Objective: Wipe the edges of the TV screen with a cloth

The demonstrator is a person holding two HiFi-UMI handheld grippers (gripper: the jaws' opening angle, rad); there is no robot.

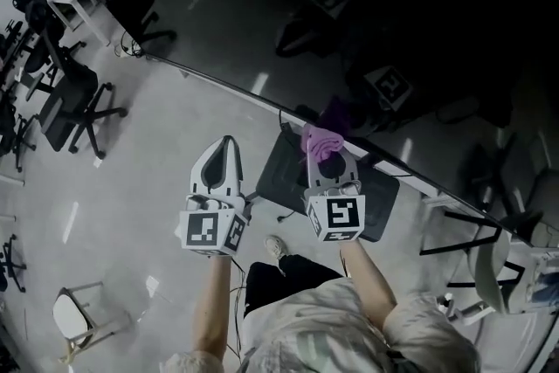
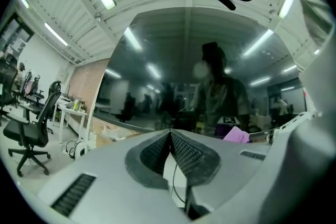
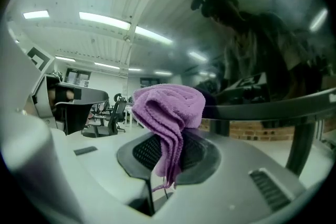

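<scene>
A large dark TV screen (image 1: pixel 376 22) fills the upper right of the head view, its lower edge (image 1: pixel 262 105) running diagonally. My right gripper (image 1: pixel 321 146) is shut on a purple cloth (image 1: pixel 320 139), which is bunched at the screen's lower edge. In the right gripper view the cloth (image 3: pixel 170 113) hangs folded between the jaws, close to the glossy screen (image 3: pixel 252 44). My left gripper (image 1: pixel 225 144) is shut and empty, held short of the screen edge to the left of the cloth. Its view shows the jaws meeting at the tip (image 2: pixel 169 132) before the reflective screen (image 2: pixel 199 71).
Black office chairs (image 1: pixel 74 105) and a white table (image 1: pixel 74 0) stand at the left on the pale floor. The TV's black base (image 1: pixel 288 175) lies below the cloth. A stand with a white seat (image 1: pixel 493 262) is at the right. A small stool (image 1: pixel 79 314) sits lower left.
</scene>
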